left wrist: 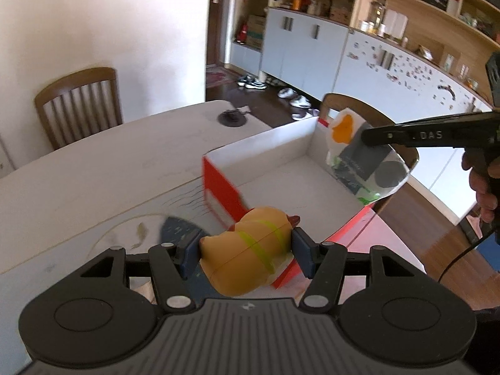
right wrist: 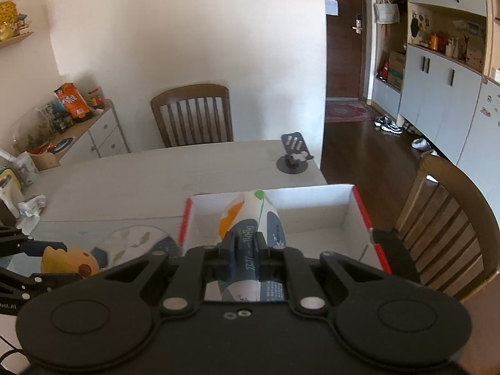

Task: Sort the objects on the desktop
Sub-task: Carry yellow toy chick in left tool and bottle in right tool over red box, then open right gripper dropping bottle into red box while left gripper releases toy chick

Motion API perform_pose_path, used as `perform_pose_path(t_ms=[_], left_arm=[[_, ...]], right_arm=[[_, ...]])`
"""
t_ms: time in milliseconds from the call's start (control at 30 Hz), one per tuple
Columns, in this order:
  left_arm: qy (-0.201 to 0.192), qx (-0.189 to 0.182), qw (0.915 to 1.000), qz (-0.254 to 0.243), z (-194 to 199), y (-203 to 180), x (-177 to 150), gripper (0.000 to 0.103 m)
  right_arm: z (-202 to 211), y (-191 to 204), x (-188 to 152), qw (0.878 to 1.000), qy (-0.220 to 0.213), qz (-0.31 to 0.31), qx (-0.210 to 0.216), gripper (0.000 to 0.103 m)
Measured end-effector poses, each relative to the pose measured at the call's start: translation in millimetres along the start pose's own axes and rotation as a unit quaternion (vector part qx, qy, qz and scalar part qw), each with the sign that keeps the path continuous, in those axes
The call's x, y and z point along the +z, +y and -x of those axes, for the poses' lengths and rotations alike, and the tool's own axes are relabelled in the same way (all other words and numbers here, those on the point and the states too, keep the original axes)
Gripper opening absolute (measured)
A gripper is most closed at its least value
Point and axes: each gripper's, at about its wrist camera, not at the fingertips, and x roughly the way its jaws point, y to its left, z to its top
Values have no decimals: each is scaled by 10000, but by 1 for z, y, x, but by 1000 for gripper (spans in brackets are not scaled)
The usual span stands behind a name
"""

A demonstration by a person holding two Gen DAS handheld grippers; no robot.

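Two grippers work over a pale table. Left wrist view: the left gripper, jaws about half apart, clamps an orange-yellow duck toy by its sides, just before the near corner of a red-and-white box; the box's white interior lies open; beyond its far end the right gripper pinches a printed pouch in the air; a hand grips its handle. Right wrist view: the right gripper, jaws closed tight, holds the pouch above the box; the left gripper with the duck toy sits at lower left; a phone stand rests near the table's far edge; a wooden chair stands behind.
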Motion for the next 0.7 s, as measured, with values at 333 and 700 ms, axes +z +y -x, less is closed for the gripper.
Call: perform_pose_path(t_ms=[333, 700], left_arm=[[251, -179, 9992, -256, -55, -25, 22, 60], [492, -423, 9968, -457, -110, -47, 41, 60]], right_arm=[[-27, -34, 1, 9995, 209, -174, -185, 10], [-58, -49, -3, 9979, 523, -223, -305, 10]])
